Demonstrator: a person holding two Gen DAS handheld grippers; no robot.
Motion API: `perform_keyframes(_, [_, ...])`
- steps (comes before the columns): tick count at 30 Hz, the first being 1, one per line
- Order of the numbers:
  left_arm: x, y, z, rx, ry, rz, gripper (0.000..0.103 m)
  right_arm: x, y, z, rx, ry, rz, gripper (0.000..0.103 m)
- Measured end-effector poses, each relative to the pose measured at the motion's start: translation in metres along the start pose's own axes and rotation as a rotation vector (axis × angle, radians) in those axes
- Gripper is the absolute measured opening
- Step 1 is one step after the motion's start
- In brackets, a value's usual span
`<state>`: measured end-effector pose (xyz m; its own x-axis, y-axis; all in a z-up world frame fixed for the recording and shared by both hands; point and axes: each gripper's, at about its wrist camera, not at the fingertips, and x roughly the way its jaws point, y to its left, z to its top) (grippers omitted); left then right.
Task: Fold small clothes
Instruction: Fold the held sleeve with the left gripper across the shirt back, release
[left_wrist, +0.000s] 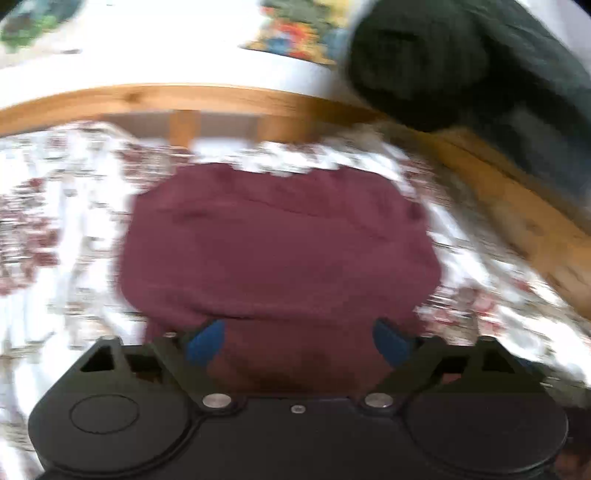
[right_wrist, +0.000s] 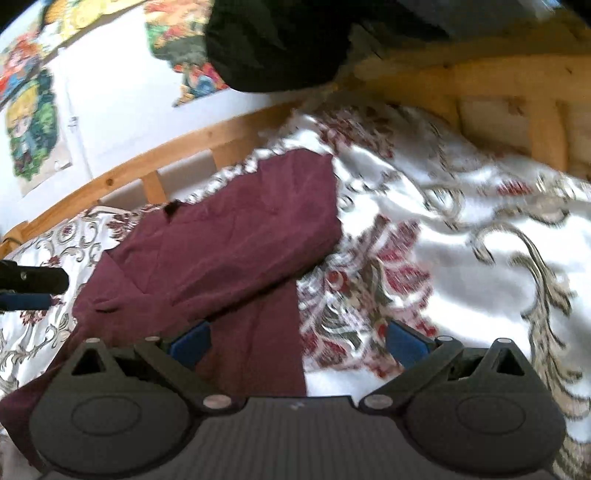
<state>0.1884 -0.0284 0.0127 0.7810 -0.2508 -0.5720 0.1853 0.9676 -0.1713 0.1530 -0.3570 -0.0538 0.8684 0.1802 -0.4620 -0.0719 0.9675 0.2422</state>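
A bed spread with a white bedcover (right_wrist: 461, 229) patterned in red flowers and grey scrolls fills both views, with a wooden bed frame (left_wrist: 177, 98) along its far side and a white wall behind hung with colourful cartoon posters (right_wrist: 31, 122).

The left gripper (left_wrist: 297, 341) hangs above the near part of a maroon garment (left_wrist: 277, 243), its blue-padded fingers (left_wrist: 205, 341) spread wide with nothing between them; this view is blurred. The garment lies flat on the bedcover, roughly centred ahead of that gripper.

The right gripper (right_wrist: 299, 343) is also spread wide and holds nothing. Its left finger is over the garment's near right part, its right finger over bare bedcover. In this view the maroon garment (right_wrist: 229, 236) shows a folded upper layer lying diagonally over a lower layer. The left gripper's dark tip (right_wrist: 33, 284) shows at the left edge, beside the garment.

A dark bundle of fabric (left_wrist: 461, 62) sits on the frame at the far right.
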Motion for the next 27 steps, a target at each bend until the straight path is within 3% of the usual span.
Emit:
perform_keyframes(5, [0.015, 0.071, 0.015, -0.095, -0.032, 0.201, 0.09, 0.01, 0.017, -0.007, -0.101, 0.009, 0.05, 0.103])
perform_keyframes(7, [0.026, 0.097, 0.023, -0.137, -0.032, 0.227, 0.085, 0.015, 0.021, -0.011, -0.126, 0.032, 0.063, 0.103])
perform_keyframes(10, [0.052, 0.129, 0.032, -0.219, -0.001, 0.219, 0.067, 0.019, 0.021, -0.014, -0.123, 0.054, 0.067, 0.103])
perform_keyframes(12, [0.071, 0.14, 0.036, -0.255, 0.034, 0.187, 0.046, 0.021, 0.018, -0.016, -0.102, 0.069, 0.067, 0.103])
perform_keyframes(13, [0.08, 0.143, 0.037, -0.268, 0.054, 0.174, 0.04, 0.022, 0.016, -0.016, -0.093, 0.078, 0.068, 0.103])
perform_keyframes(15, [0.095, 0.147, 0.039, -0.307, 0.091, 0.157, 0.011, 0.023, 0.014, -0.017, -0.083, 0.086, 0.069, 0.103])
perform_keyframes(16, [0.1, 0.147, 0.037, -0.323, 0.097, 0.159, 0.005, 0.023, 0.013, -0.018, -0.083, 0.087, 0.07, 0.103])
perform_keyframes(19, [0.098, 0.135, 0.036, -0.263, 0.053, 0.215, 0.004, 0.024, 0.013, -0.019, -0.087, 0.094, 0.074, 0.103])
perform_keyframes(21, [0.102, 0.122, 0.036, -0.18, 0.062, 0.298, 0.003, 0.024, 0.014, -0.018, -0.085, 0.096, 0.074, 0.103])
perform_keyframes(24, [0.106, 0.117, 0.038, -0.144, 0.091, 0.323, 0.005, 0.025, 0.014, -0.018, -0.091, 0.105, 0.072, 0.103])
perform_keyframes(25, [0.106, 0.118, 0.038, -0.149, 0.095, 0.319, 0.007, 0.024, 0.015, -0.018, -0.095, 0.106, 0.071, 0.103])
perform_keyframes(27, [0.103, 0.125, 0.039, -0.204, 0.105, 0.299, 0.028, 0.024, 0.015, -0.017, -0.101, 0.106, 0.072, 0.103])
